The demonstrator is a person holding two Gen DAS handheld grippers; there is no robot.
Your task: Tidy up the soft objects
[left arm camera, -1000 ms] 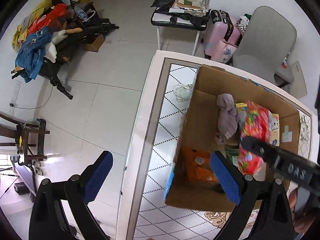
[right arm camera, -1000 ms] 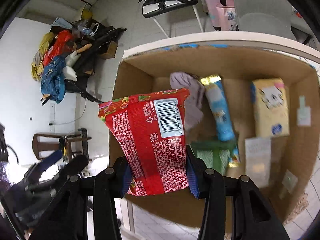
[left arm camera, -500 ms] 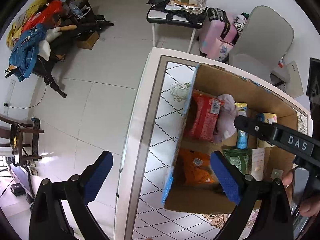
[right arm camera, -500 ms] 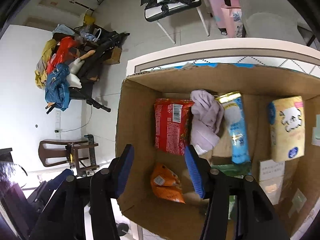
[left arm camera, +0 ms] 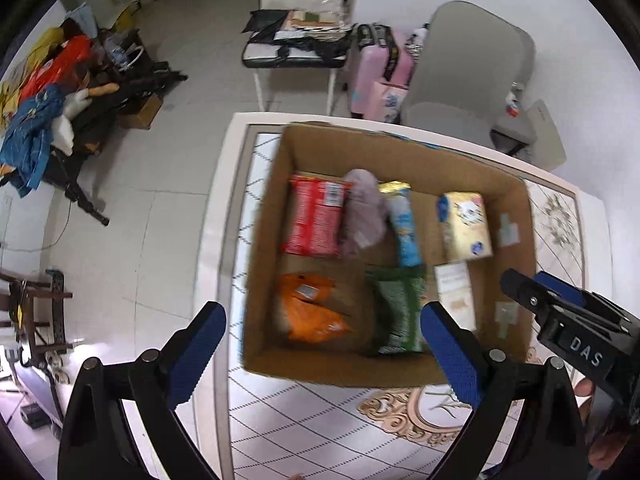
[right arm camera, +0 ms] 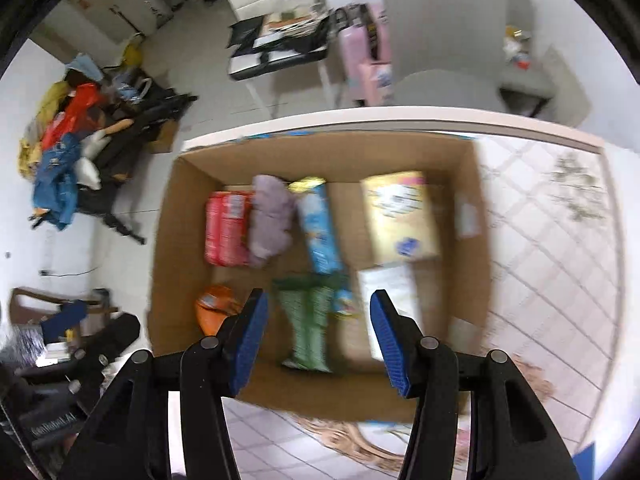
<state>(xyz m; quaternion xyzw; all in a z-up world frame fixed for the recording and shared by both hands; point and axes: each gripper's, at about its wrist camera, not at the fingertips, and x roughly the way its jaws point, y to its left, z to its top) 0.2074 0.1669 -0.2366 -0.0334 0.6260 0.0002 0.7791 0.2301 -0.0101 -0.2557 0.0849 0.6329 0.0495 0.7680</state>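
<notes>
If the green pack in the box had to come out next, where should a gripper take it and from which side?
Probably from straight above, across its narrow width near the middle. The green pack lies flat and long on the floor of the box, its near end close to the wall. The open right gripper already hangs above it.

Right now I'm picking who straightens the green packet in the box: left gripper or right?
Right, probably. The right gripper hangs open directly over the green packet in the cardboard box. The left gripper is open too, but centred over the orange packet.
</notes>
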